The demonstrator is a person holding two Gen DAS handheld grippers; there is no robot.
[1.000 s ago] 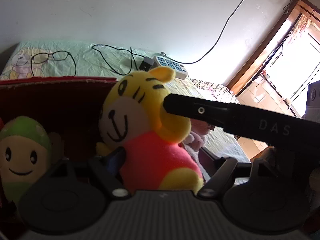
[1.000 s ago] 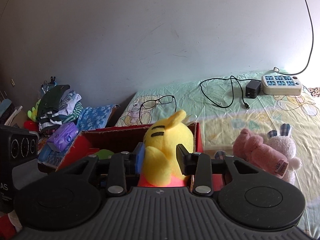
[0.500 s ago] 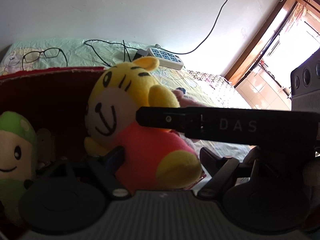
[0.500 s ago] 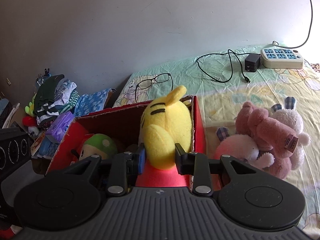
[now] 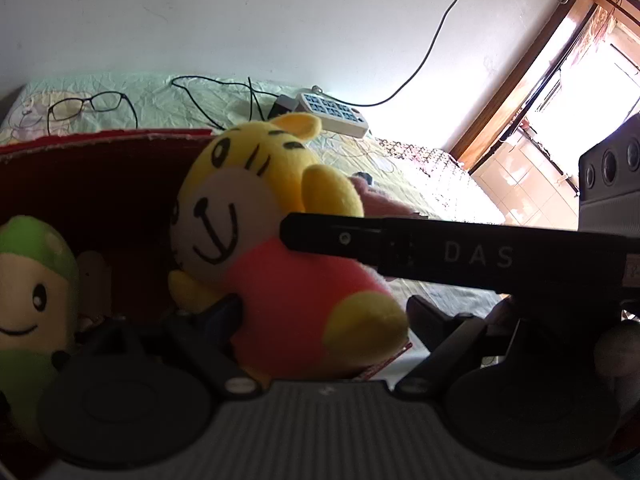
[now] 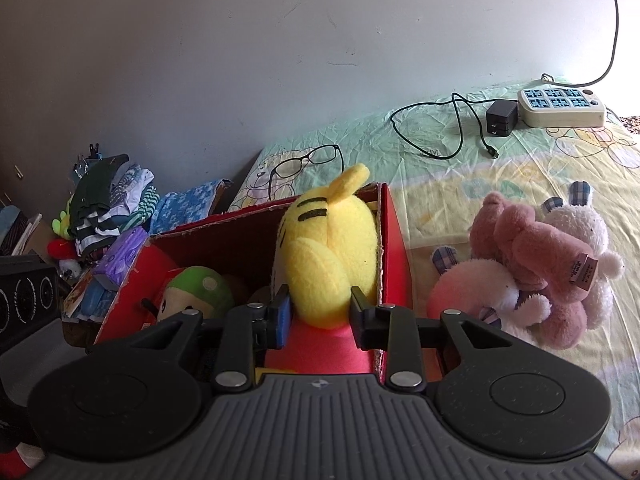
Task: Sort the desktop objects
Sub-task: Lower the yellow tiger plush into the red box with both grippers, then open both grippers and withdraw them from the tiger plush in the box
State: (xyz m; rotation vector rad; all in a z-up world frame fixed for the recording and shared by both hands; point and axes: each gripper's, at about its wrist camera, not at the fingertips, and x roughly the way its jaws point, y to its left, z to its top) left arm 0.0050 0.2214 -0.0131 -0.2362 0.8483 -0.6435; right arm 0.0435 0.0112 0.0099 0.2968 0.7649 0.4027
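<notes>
**Tiger plush sinks into the red box as the left fingers let go**

Lower now than a second ago, the yellow tiger plush [image 6: 328,256] sits with its pink body inside the red cardboard box [image 6: 394,240], against the box's right wall, where earlier it rode above the rim. The right gripper [image 6: 318,314] pinches it narrowly at the neck, pads pressed into the pile. The left gripper [image 5: 320,320] is opening around the plush's pink belly; its left finger [image 5: 224,312] touches the toy, the other stands clear.

Judging by the dented fur, the toy is light, soft and squashy, not slippery, not fragile. It gives under the pads, so a hold low on the firm body or at the neck should serve better than an ear or paw.

Inside the box, left of the tiger, lies a green-capped plush [image 6: 196,292]. Right of the box, on the bed's cartoon-print sheet [image 6: 460,184], rest pink and white plush animals [image 6: 532,264]; behind the box lie glasses [image 6: 304,160] and, farther right, a power strip [image 6: 560,107]. Left of the box, folded clothes [image 6: 112,204] are piled against a plain wall.
</notes>
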